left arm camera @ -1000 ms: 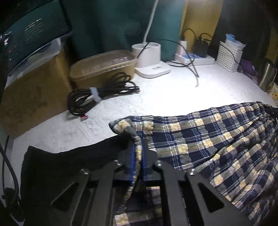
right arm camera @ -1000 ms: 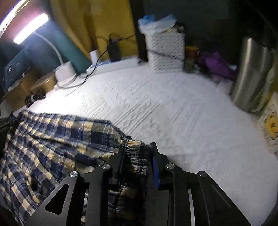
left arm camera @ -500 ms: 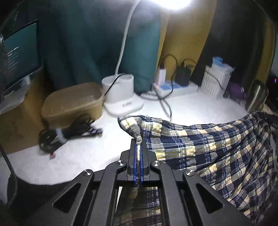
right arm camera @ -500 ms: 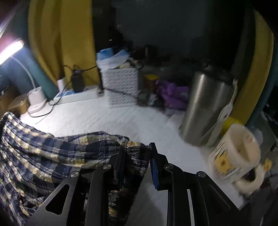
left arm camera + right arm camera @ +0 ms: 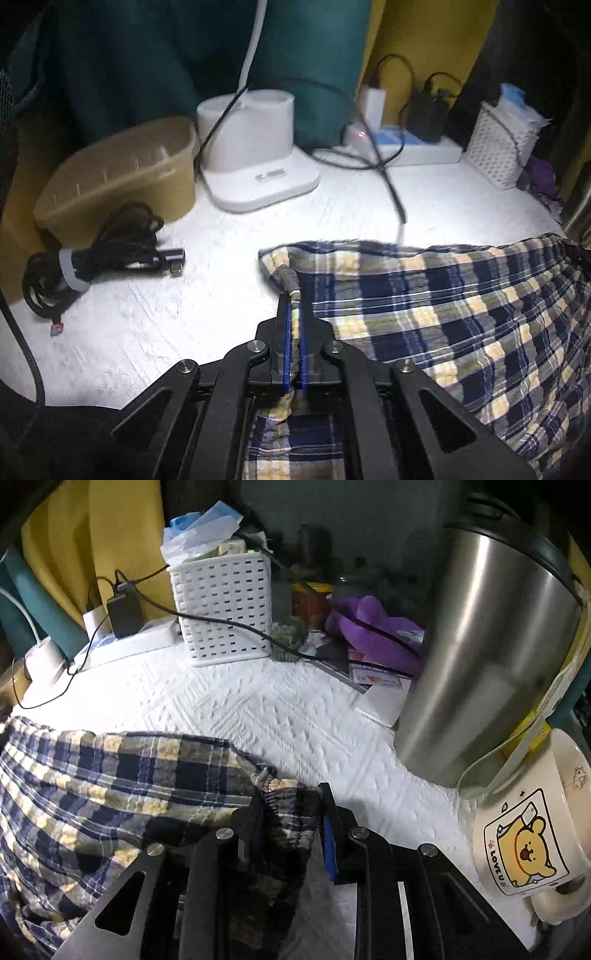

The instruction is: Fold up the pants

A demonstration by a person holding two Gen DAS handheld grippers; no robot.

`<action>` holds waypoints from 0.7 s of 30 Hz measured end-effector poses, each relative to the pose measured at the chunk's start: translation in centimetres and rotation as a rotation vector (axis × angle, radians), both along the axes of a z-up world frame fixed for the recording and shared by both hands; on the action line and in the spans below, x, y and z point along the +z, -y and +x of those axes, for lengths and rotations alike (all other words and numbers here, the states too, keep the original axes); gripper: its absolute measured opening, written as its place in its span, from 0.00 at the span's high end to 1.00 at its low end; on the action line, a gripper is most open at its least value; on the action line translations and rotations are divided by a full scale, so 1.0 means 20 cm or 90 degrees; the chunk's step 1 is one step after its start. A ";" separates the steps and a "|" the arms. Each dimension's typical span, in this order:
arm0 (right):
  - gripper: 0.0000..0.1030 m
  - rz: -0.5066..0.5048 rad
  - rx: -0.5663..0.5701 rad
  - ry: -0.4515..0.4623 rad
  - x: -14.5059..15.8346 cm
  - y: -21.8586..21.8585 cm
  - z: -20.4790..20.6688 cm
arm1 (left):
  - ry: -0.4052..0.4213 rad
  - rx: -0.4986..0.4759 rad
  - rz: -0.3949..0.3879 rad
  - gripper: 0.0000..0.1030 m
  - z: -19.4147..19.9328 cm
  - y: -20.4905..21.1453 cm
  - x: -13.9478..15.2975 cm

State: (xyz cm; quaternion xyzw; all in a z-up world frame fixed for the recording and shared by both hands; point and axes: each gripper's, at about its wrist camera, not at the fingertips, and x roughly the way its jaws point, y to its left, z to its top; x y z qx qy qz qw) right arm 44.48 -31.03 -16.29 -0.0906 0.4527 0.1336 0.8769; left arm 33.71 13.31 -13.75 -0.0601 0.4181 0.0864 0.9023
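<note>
Against the views of a second ago, the blue, yellow and white plaid cotton pants (image 5: 424, 314) are seen carried further across the white quilted table cover (image 5: 155, 325), toward the far clutter. In the left wrist view, the white lamp base with its cup (image 5: 255, 155) and the bundled black cable (image 5: 96, 258) are now shown larger and closer, and the dark garment once filling the lower left is reduced to a sliver. In the right wrist view, the tall stainless-steel jug (image 5: 491, 646) and the cream mug printed with a yellow bear (image 5: 524, 849) are brought close at the right. The jaws of the right gripper (image 5: 291, 808) have just been opening slightly around the gathered waistband.
</note>
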 end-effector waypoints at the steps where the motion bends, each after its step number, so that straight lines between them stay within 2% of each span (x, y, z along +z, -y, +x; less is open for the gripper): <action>1: 0.56 -0.017 -0.009 0.001 -0.01 0.00 0.00 | -0.001 0.007 0.008 0.93 0.00 0.00 0.00; 3: 0.39 -0.029 -0.027 0.005 -0.01 0.02 0.00 | -0.004 0.020 0.026 0.90 0.01 -0.01 0.01; 5: 0.37 -0.022 -0.032 0.002 0.01 0.05 -0.01 | -0.013 0.038 0.032 0.65 0.01 -0.05 0.01; 7: 0.37 -0.018 -0.036 0.006 0.03 0.08 -0.05 | -0.009 0.060 0.031 0.54 -0.02 -0.08 0.04; 10: 0.37 -0.017 -0.039 0.017 0.09 0.12 -0.12 | 0.011 0.058 0.025 0.52 -0.09 -0.11 0.10; 13: 0.37 -0.012 -0.044 0.025 0.15 0.16 -0.20 | 0.036 0.049 0.029 0.42 -0.21 -0.10 0.18; 21: 0.37 0.007 -0.047 0.053 0.32 0.25 -0.49 | 0.067 0.019 0.026 0.41 -0.49 -0.01 0.28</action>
